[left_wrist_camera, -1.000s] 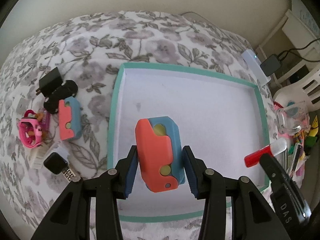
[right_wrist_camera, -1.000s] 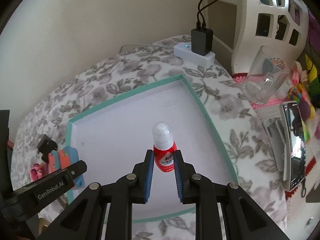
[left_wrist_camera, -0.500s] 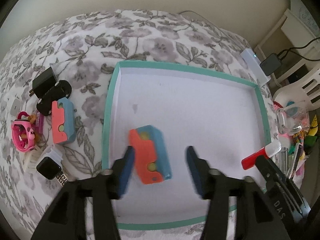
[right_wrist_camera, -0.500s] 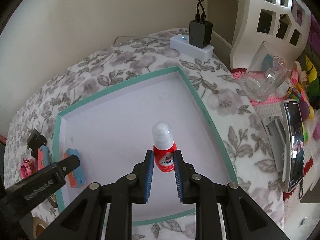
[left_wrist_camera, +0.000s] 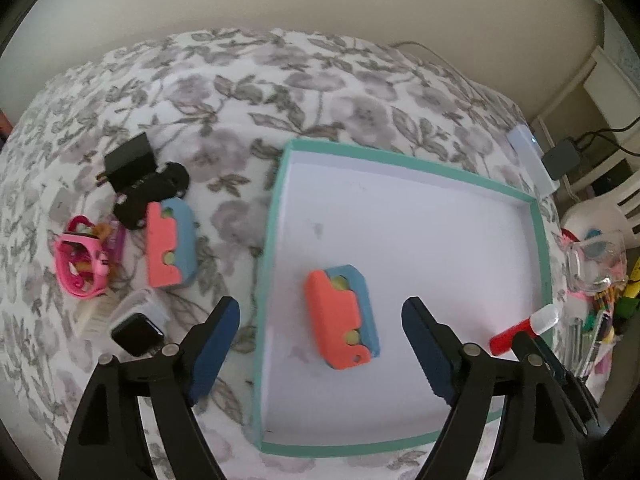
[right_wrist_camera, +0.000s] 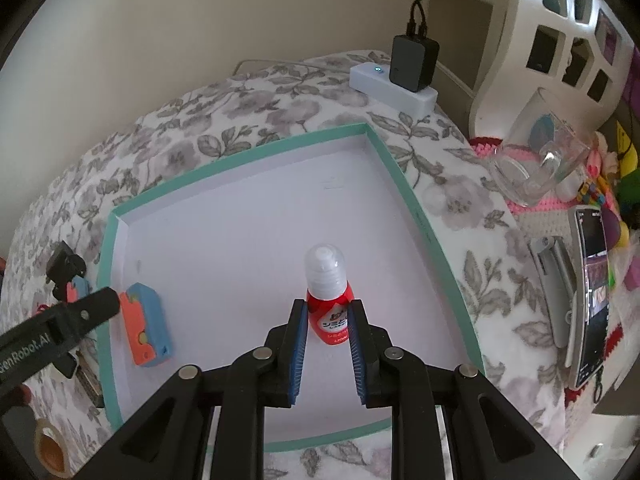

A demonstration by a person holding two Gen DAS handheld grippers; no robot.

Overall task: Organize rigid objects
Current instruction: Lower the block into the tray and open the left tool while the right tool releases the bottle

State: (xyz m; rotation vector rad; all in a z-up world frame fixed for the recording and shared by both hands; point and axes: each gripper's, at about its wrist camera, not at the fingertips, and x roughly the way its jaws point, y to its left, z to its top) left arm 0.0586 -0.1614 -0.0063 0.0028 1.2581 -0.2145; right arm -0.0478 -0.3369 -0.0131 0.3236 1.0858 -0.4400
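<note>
A white tray with a teal rim (left_wrist_camera: 538, 236) (right_wrist_camera: 404, 176) lies on the floral cloth. An orange-and-blue block (left_wrist_camera: 342, 318) (right_wrist_camera: 146, 326) lies flat inside it, near its left wall. My left gripper (left_wrist_camera: 322, 344) is open and empty, raised above and just behind that block. My right gripper (right_wrist_camera: 328, 350) is shut on a red bottle with a clear cap (right_wrist_camera: 329, 300), held upright over the tray's right half; the bottle also shows in the left wrist view (left_wrist_camera: 524, 330). A second orange-and-blue block (left_wrist_camera: 169, 246) lies on the cloth left of the tray.
Left of the tray lie a black charger (left_wrist_camera: 130, 160), a black toy car (left_wrist_camera: 154, 196), a pink watch (left_wrist_camera: 80, 262) and a smartwatch (left_wrist_camera: 136, 334). To the right are a power strip with a plugged adapter (right_wrist_camera: 394, 84), a glass mug (right_wrist_camera: 540, 156) and a phone (right_wrist_camera: 592, 296).
My left gripper opened and let go of the orange-and-blue block, which now lies in the tray, then drew back and up. My right gripper kept its hold on the red bottle.
</note>
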